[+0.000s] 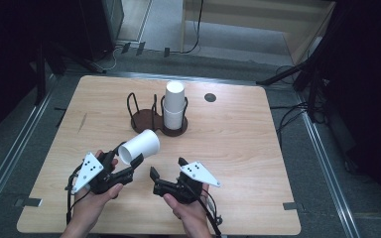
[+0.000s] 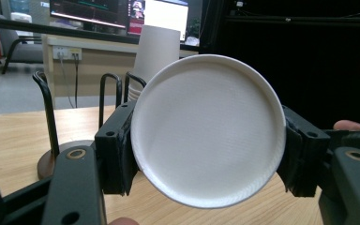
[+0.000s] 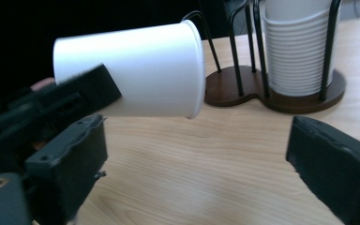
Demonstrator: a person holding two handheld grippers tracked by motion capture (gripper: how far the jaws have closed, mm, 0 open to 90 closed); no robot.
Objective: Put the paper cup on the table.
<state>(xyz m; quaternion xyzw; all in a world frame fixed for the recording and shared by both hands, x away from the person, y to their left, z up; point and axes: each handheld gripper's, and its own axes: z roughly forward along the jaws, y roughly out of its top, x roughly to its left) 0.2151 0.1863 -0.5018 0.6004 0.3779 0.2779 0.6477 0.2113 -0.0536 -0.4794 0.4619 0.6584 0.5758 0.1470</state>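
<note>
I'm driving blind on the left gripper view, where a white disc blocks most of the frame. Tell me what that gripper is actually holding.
Observer: It's a white paper cup lying on its side; the left gripper is shut on it near the closed base, so you are looking at its bottom.
Operator: Report the right gripper.
Observer: The right gripper stands open with nothing between its jaws, just to the right of the cup, above the table.
Operator: Give me the rack.
Observer: The cup holder has two wire bays on a brown base; the right bay holds a stack of cups, the left bay holds nothing.
</note>
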